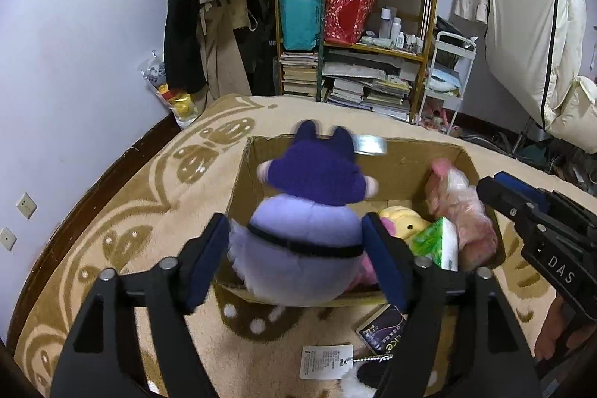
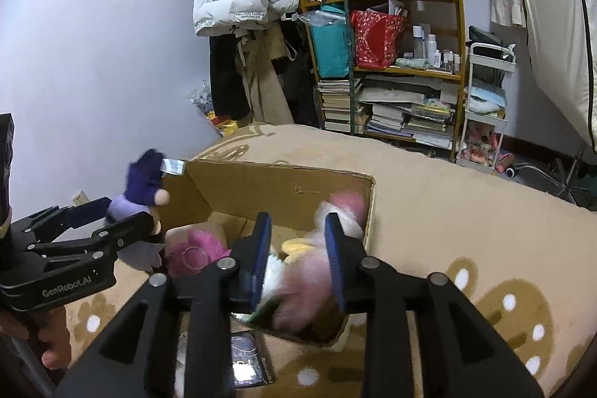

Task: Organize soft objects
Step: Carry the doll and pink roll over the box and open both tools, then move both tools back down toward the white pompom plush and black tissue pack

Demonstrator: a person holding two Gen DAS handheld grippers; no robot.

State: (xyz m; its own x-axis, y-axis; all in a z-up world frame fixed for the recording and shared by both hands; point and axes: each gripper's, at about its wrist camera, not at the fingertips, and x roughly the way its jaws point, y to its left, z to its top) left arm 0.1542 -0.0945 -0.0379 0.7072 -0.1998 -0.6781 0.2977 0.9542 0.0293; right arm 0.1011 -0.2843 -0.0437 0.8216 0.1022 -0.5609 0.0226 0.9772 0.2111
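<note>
Covering the bed (image 1: 123,196) is a tan blanket with a brown flower pattern, and on it, toward the near edge, stands an open cardboard box (image 1: 406,170) (image 2: 283,185). Hanging over the box's near left corner is a purple plush toy (image 1: 309,226) (image 2: 143,189) with a dark violet head and a pale lilac body, between the pads of the left gripper (image 1: 298,260) (image 2: 112,215). That gripper's jaws are spread wide, and whether the pads still press on the body I cannot tell. Inside the box, against its right wall, lies a pink plush toy (image 1: 462,207) (image 2: 309,282) wrapped in clear plastic. The right gripper (image 2: 298,260) (image 1: 500,187) reaches into the box with its jaws narrowly parted on either side of this toy; it is blurred there, so contact is unclear. Smaller things sit beside it in the box: a yellow plush (image 1: 401,217) and a green tissue pack (image 1: 436,241). A white tag (image 1: 326,362) lies on the blanket before the box.
</note>
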